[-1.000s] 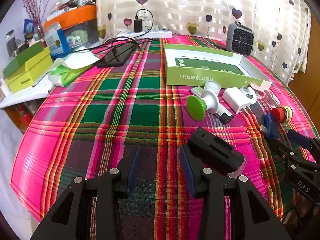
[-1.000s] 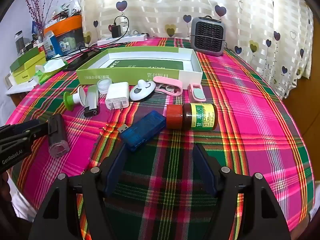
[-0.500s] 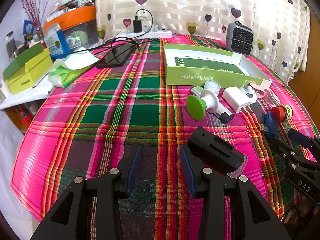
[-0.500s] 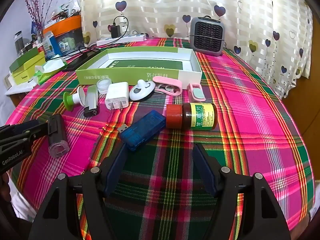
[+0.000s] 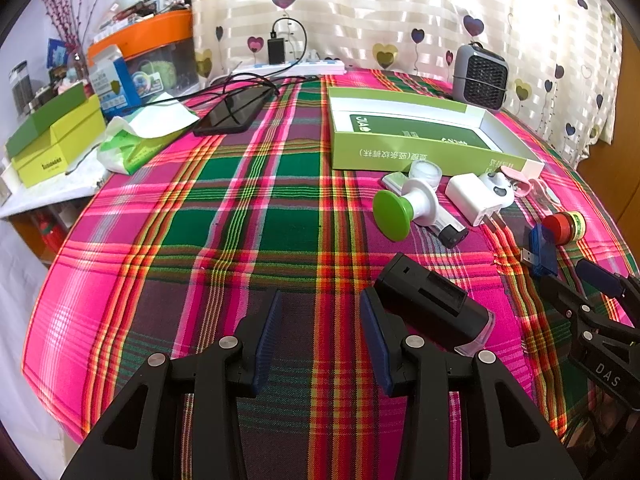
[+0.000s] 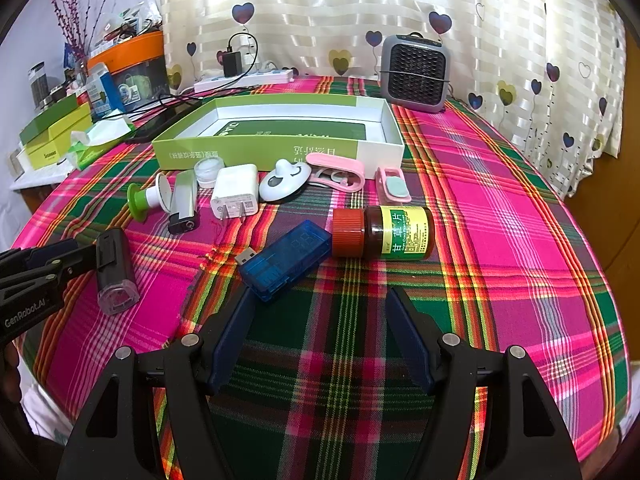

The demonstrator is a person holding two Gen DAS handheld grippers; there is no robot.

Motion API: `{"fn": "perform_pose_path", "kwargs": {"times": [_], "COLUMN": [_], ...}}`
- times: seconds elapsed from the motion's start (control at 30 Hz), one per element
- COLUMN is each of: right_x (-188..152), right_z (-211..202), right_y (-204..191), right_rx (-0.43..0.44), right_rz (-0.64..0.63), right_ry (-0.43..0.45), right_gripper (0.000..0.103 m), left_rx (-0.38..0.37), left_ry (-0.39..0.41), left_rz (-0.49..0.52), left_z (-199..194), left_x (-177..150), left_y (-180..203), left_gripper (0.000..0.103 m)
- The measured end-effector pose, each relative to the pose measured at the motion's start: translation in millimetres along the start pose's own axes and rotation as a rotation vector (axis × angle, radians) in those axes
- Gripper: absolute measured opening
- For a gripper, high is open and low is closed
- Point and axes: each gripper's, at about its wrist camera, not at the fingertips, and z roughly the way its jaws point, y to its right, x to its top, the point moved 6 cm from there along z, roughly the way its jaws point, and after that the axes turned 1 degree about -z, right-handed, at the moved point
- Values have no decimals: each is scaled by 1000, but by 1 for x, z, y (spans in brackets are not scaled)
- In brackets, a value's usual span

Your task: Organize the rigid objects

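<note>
Left gripper [image 5: 320, 336]: held low over the plaid tablecloth [image 5: 240, 220], fingers spread apart with nothing between them; only cloth is seen in the gap.
Right gripper [image 6: 320, 332]: also spread wide and empty, held above the cloth just short of the blue USB device [image 6: 286, 258].
Black device with clear end [image 5: 432, 308]: laid on the cloth, touching the outer side of the left gripper's right finger, not gripped.
Blue USB device: laid flat at an angle, its metal plug pointed toward the left, its far end touching the red cap of the brown bottle [image 6: 384, 232].
Brown bottle: laid on its side, yellow-green label facing up.
Green box [image 6: 280, 136]: open and shallow, set at the far side of the table in front of a grey heater [image 6: 414, 72].
Row in front of the box: a green-capped white piece [image 6: 146, 200], a silver lighter [image 6: 184, 204], a small clear jar [image 6: 208, 170], a white charger [image 6: 236, 192], a white panda-faced piece [image 6: 284, 180], a pink clip [image 6: 340, 170] and a small pink tag [image 6: 394, 184] are lined up close together.
Far left: a phone [image 5: 232, 114] with cables is seen on the cloth.
</note>
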Motion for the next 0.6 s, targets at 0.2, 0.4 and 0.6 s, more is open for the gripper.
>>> {"fn": "perform_pose_path", "kwargs": {"times": [0.2, 0.4, 0.6], "right_x": [-1, -1, 0], "right_z": [0, -2, -2], "right_y": [0, 1, 4], "right_rx": [0, 19, 55], "right_rz": [0, -7, -37], "right_ry": [1, -3, -14], "right_gripper": [68, 68, 68], "left_rx": [-2, -26, -116], "left_ry": [-1, -25, -32], "left_rz": [2, 5, -13], "left_z": [0, -2, -12], "left_x": [0, -2, -5], "left_y": [0, -1, 3], "left_gripper": [39, 39, 39]}}
